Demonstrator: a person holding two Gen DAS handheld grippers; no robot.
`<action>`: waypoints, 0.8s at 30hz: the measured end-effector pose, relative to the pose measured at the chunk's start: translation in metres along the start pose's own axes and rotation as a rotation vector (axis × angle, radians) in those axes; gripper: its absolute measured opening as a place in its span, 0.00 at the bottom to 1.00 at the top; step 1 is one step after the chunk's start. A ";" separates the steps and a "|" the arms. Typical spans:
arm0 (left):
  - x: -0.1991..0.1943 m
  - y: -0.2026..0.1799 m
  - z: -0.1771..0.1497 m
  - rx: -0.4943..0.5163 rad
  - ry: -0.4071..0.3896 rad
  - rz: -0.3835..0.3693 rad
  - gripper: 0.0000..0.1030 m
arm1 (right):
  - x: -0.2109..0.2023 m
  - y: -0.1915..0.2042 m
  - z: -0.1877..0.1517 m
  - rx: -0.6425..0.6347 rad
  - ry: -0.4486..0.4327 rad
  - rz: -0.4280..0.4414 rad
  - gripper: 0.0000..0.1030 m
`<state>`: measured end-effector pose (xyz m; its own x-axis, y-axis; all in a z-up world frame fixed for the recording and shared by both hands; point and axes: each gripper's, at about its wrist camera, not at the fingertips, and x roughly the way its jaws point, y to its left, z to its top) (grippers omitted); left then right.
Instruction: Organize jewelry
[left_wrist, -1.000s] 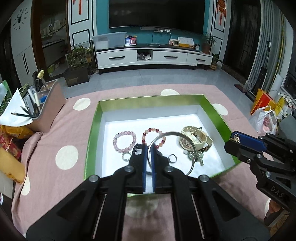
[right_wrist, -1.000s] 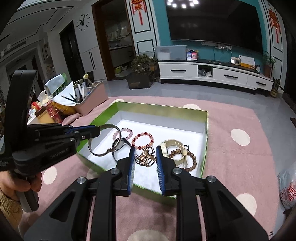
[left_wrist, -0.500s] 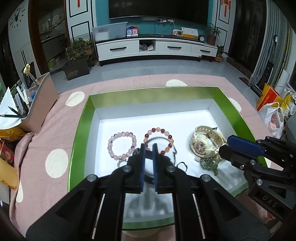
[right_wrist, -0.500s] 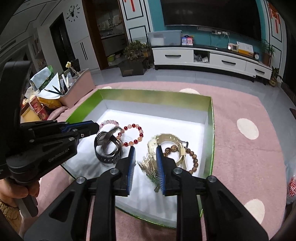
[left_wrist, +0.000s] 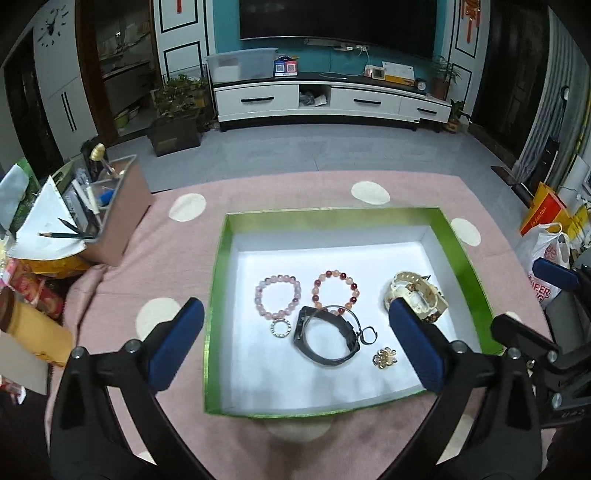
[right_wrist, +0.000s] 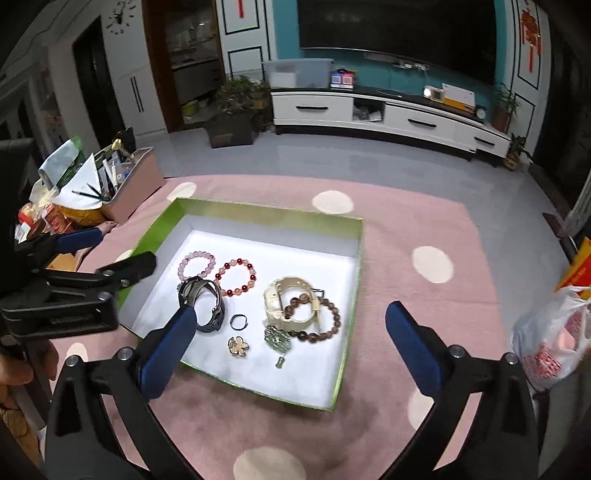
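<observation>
- Two grippers hang over the pink polka-dot cloth (left_wrist: 155, 266), each with its blue-padded fingers spread wide and holding nothing.
- The left gripper (left_wrist: 295, 345) sits at the near edge of the green-rimmed white tray (left_wrist: 218, 295); its left finger lies outside the tray's left wall, its right finger over the tray's right part.
- Straight ahead between those fingers lies a black watch (left_wrist: 327, 341) with a thin silver bangle (left_wrist: 334, 325) resting on it.
- Just left of the watch is a small rhinestone ring (left_wrist: 281, 328); just right of it, a small dark ring (left_wrist: 368, 335) and, nearer, a gold flower brooch (left_wrist: 385, 357).
- Beyond the watch lie a pale pink bead bracelet (left_wrist: 277, 297) and a red and orange bead bracelet (left_wrist: 336, 290), side by side.
- A cream watch (left_wrist: 415, 295) lies just past the left gripper's right fingertip.
- The right gripper (right_wrist: 291, 323) is over the tray's near right side; its left fingertip overlaps the black watch in that view, and its right finger is outside the tray over the cloth.
- Between the right gripper's fingers lie the brooch, a green pendant (right_wrist: 277, 339), and a brown bead bracelet (right_wrist: 314, 317) overlapping the cream watch.
- Far left of both grippers stands a pink organizer box (left_wrist: 110, 218) with pens and papers.
</observation>
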<state>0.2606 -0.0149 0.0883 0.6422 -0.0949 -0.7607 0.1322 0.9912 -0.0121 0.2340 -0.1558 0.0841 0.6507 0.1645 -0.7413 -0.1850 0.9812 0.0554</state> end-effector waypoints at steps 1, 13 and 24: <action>-0.006 0.002 0.003 -0.007 -0.004 0.006 0.98 | -0.005 0.000 0.004 -0.001 0.007 -0.010 0.99; -0.051 -0.007 0.021 0.012 0.024 0.143 0.98 | -0.040 0.009 0.023 -0.007 -0.009 -0.019 0.99; -0.059 -0.005 0.025 -0.003 0.004 0.140 0.98 | -0.042 0.012 0.026 -0.009 -0.006 -0.036 0.99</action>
<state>0.2409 -0.0167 0.1501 0.6510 0.0450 -0.7577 0.0393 0.9949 0.0928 0.2237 -0.1483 0.1332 0.6613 0.1300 -0.7388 -0.1682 0.9855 0.0229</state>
